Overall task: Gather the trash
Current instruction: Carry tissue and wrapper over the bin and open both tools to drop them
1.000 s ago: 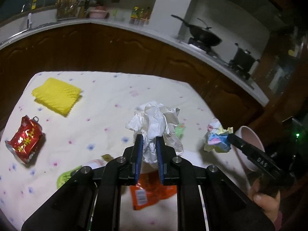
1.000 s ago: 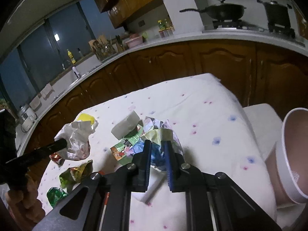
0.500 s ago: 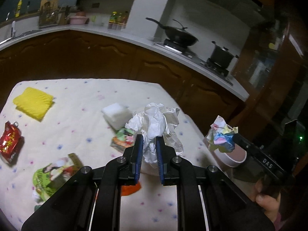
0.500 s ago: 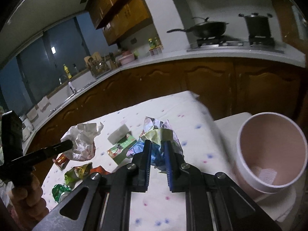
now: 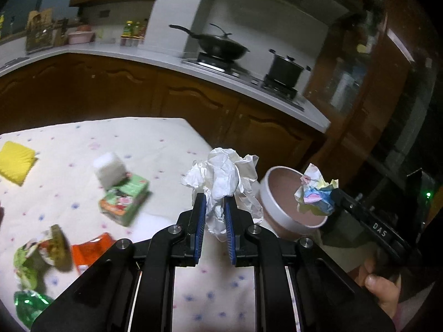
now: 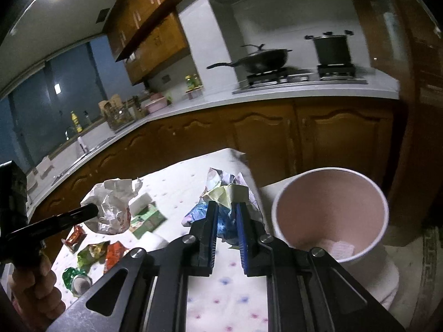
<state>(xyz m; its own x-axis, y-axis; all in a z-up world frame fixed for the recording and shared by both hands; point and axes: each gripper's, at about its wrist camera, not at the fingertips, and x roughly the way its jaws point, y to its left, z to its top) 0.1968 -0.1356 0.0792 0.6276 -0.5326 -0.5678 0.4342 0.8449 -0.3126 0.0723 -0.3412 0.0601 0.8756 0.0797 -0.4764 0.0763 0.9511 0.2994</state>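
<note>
The left tool (image 5: 213, 207) grips a white paper wad (image 5: 224, 182) and the right tool (image 6: 225, 218) a coloured one (image 6: 221, 193), both beside the unfilled bin (image 6: 329, 215), while wrappers (image 5: 121, 202) remain scattered on the surface (image 5: 155, 149).

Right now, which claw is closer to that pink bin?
Right. The right claw, gripping coloured paper, is right beside the bin's rim; the left claw, holding white paper, sits further back over the table.

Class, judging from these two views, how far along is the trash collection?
Done: paper scraps already lie in the bin. In hand: left hand-held gripper holds white paper; right hand-held gripper holds coloured paper beside the bin. Left: wrappers, carton, yellow sponge.
</note>
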